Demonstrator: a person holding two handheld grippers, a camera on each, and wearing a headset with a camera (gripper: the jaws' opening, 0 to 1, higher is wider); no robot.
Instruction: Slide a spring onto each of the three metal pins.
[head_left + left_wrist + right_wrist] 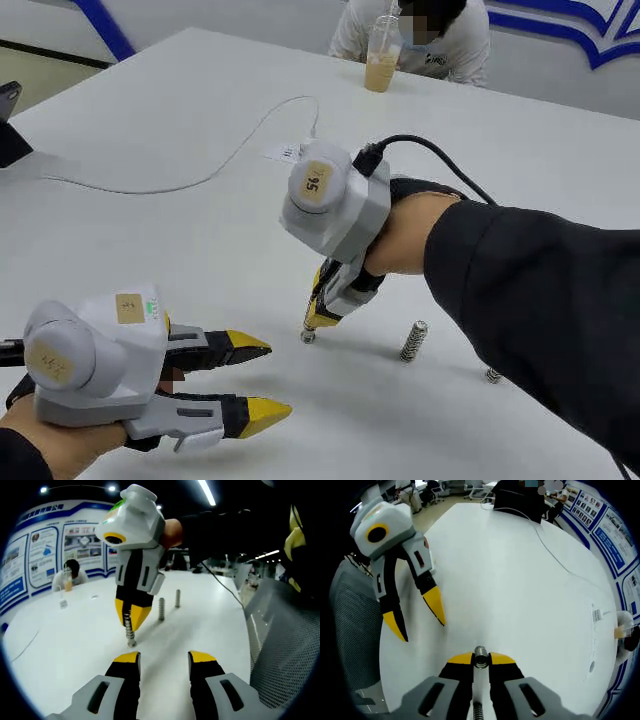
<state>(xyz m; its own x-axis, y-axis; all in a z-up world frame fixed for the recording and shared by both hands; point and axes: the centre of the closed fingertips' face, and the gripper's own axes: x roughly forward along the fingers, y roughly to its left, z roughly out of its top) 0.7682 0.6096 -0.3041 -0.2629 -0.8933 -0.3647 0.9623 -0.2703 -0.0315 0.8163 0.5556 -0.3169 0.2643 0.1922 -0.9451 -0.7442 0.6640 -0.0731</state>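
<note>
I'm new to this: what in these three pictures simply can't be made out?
Head view: the third metal pin is mostly hidden behind the person's black sleeve.
Right gripper view: whatever lies below the small steel coil spring is covered by the yellow-tipped right gripper, shut on it.
Left gripper view: the blue-and-white wall posters are too small to read.
Head view: a dark object is cut off by the left edge.

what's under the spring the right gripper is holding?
A small metal base on the table, below the spring in the right gripper. Any pin shaft is hidden by coils.
</note>
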